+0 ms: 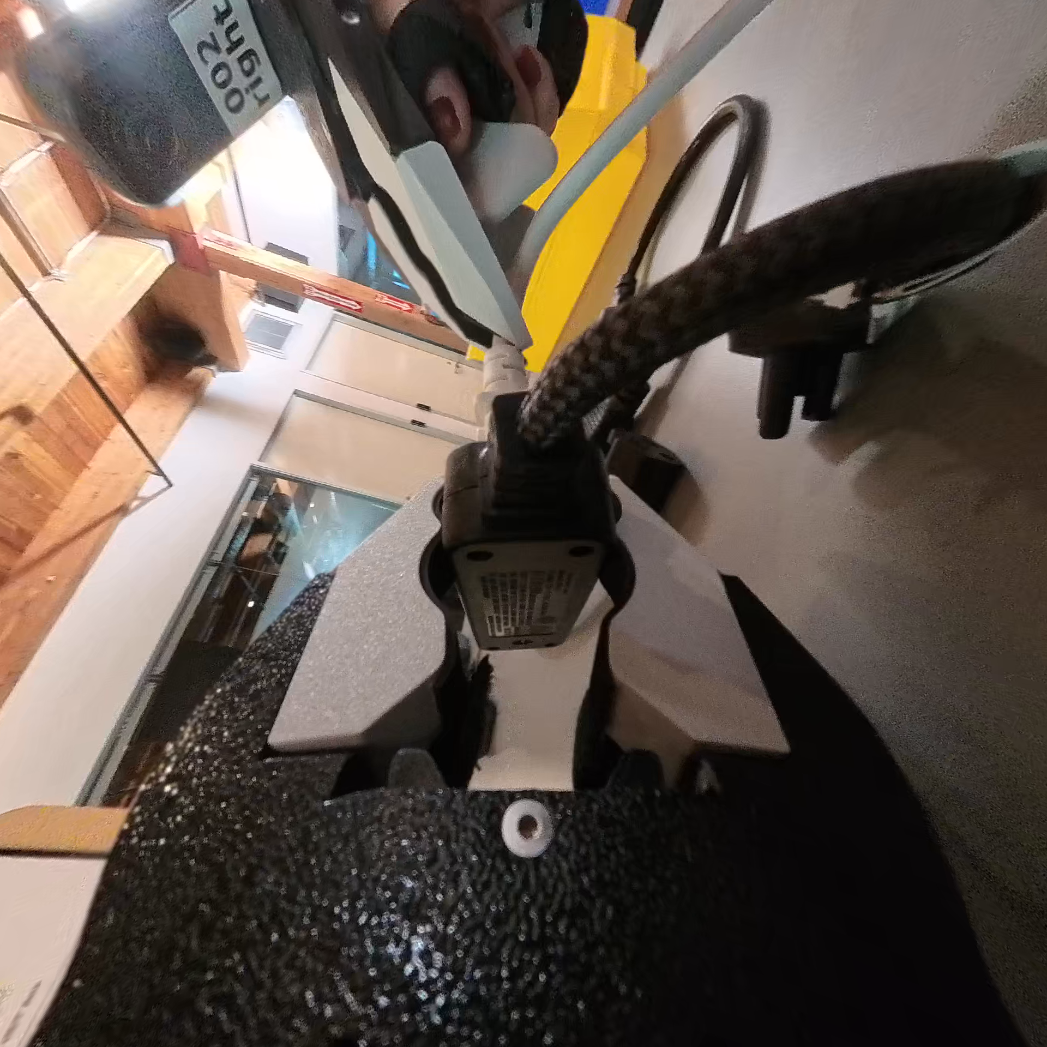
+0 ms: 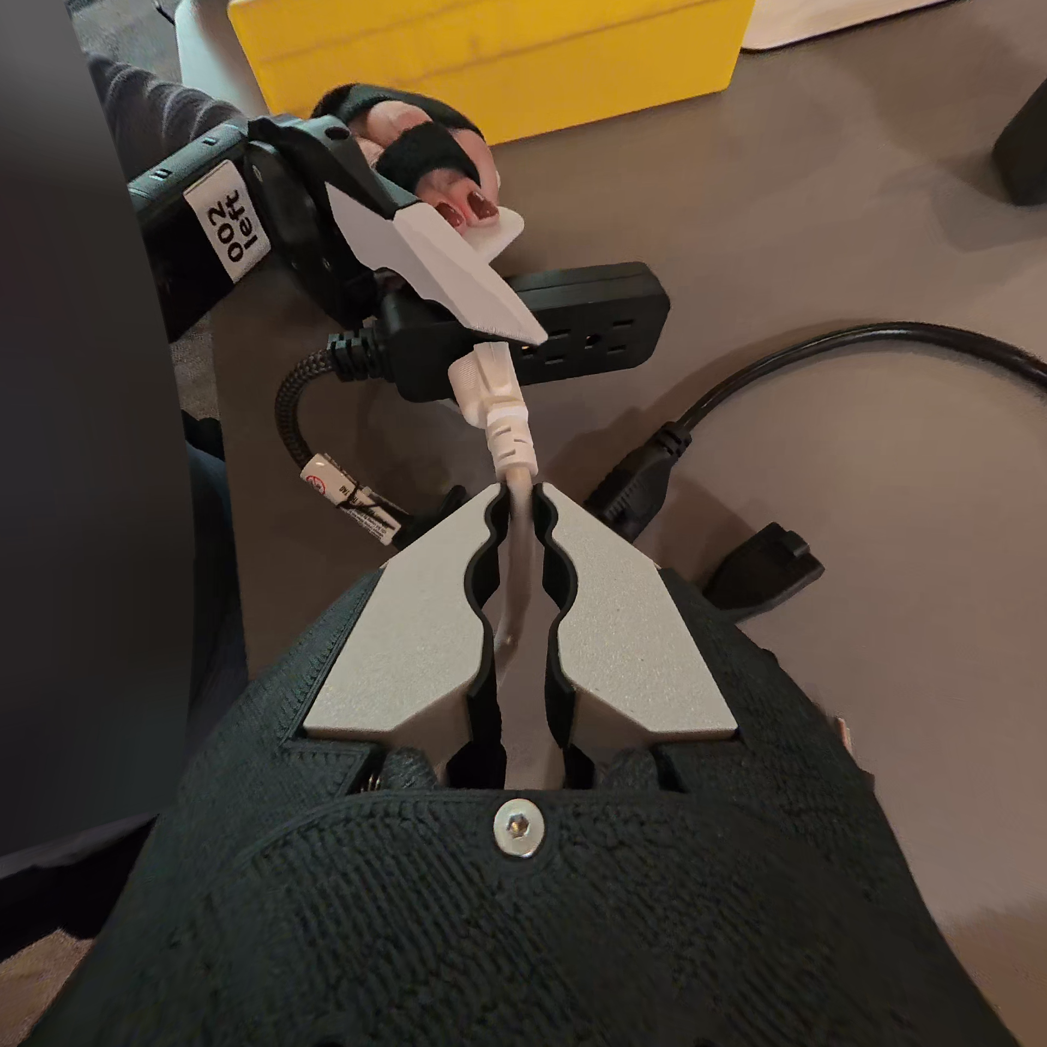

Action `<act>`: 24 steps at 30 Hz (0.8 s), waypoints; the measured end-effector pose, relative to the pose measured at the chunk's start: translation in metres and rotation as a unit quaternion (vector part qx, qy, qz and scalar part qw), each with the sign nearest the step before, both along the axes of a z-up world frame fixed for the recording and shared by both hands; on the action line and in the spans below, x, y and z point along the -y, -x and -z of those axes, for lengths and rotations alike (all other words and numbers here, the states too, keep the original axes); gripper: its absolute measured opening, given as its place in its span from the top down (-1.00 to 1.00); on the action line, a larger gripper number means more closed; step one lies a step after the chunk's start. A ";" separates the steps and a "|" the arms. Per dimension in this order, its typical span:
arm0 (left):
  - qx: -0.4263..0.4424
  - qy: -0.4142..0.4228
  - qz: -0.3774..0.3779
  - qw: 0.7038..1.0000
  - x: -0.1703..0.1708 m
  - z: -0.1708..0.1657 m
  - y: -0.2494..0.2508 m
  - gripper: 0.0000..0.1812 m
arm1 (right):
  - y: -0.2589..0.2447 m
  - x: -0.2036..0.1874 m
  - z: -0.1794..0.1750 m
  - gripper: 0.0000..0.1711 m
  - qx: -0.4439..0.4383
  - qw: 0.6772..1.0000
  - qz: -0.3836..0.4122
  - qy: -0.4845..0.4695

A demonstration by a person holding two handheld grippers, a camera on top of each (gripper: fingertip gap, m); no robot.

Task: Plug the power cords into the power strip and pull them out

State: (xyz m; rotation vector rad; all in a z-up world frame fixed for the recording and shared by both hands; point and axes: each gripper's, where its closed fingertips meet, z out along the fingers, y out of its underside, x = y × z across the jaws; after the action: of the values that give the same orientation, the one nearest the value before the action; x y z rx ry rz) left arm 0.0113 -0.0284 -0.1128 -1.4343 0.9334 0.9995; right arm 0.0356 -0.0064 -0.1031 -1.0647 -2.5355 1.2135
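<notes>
My left gripper (image 2: pixel 481 317) has its fingers clamped on the cord end of the black power strip (image 2: pixel 566 334), which I hold up off the grey worktop (image 2: pixel 850 226), its long axis running left to right and the outlet face turned toward my right gripper. The strip's braided cord (image 2: pixel 292 408) loops down from that end, carrying a small white tag with print I will not repeat. The white plug (image 2: pixel 481 379) stands in the outlet nearest my left fingers, its cord (image 2: pixel 518 510) running straight back into my right gripper (image 2: pixel 521 498), whose fingers are narrowed on it just behind the strain relief. I judge the pull must go along that cord line, away from the outlet face. Further right, a black plug (image 2: pixel 640 487) lies loose on the worktop. Each gripper wears a white printed sticker.
</notes>
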 end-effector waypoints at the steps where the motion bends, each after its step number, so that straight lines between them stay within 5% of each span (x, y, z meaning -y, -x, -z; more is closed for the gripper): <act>1: 0.004 0.008 0.002 1.000 -0.001 0.003 -0.001 0.48 | 0.001 -0.001 0.003 0.93 -0.001 1.000 0.003 0.006; 10: 0.089 0.072 0.021 0.993 -0.004 0.024 0.002 0.46 | 0.005 -0.002 0.033 0.89 -0.005 0.998 0.001 0.065; 15: 0.088 0.072 0.030 0.993 -0.003 0.025 0.001 0.46 | 0.009 0.004 0.030 0.56 -0.019 0.991 -0.022 0.127; 18: 0.084 0.074 0.036 0.993 -0.004 0.026 -0.001 0.46 | 0.010 0.017 0.032 0.82 -0.016 0.989 -0.061 0.134; 24: 0.094 0.068 0.019 0.993 -0.002 0.026 0.003 0.46 | 0.016 0.022 0.035 0.82 -0.039 0.985 -0.076 0.151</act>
State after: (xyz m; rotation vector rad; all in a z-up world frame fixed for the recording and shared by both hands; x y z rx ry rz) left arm 0.0078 -0.0267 -0.1389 -1.5885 0.9000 0.7709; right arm 0.0195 -0.0288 -0.1376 -0.8658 -2.4642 1.6886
